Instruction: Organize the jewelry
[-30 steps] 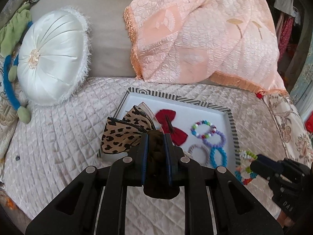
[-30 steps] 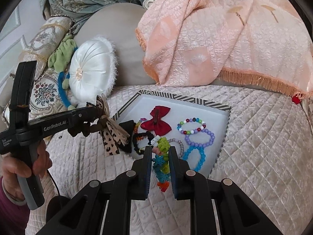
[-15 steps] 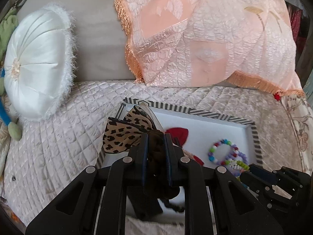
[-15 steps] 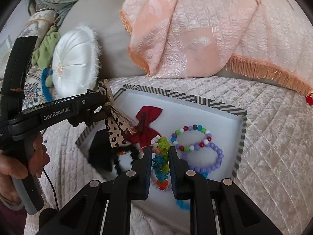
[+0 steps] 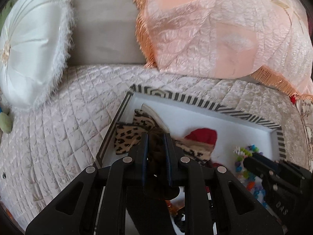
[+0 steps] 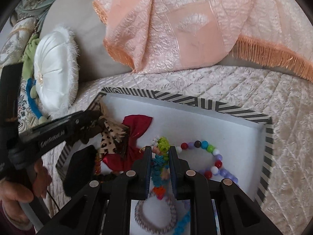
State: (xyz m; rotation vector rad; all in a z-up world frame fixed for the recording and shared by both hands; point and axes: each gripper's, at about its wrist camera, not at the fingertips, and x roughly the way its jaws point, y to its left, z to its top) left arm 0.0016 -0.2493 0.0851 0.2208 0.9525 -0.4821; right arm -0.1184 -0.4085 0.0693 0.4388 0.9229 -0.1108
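Note:
A white tray with a striped rim (image 6: 195, 100) lies on the quilted bed; it also shows in the left wrist view (image 5: 195, 99). My left gripper (image 5: 155, 137) is shut on a leopard-print bow (image 5: 127, 137), held over the tray's left end; the bow shows in the right wrist view (image 6: 111, 137). My right gripper (image 6: 160, 149) is shut on a colourful flower-bead bracelet (image 6: 159, 162) over the tray's middle. In the tray lie a red bow (image 6: 137, 125), a multicolour bead bracelet (image 6: 205, 148), a purple one (image 6: 227, 174), a grey braided one (image 6: 156, 221) and a blue one (image 6: 182, 223).
A round white cushion (image 5: 29, 54) stands at the left. A peach fringed blanket (image 5: 225, 29) is draped behind the tray. A black bow (image 6: 80, 168) lies at the tray's near left corner. Quilted cream bedcover (image 5: 58, 137) surrounds the tray.
Both grippers have moved forward and down over the tray, each still holding its item. The leopard bow is now over the tray's left end, the flower bracelet over its middle.

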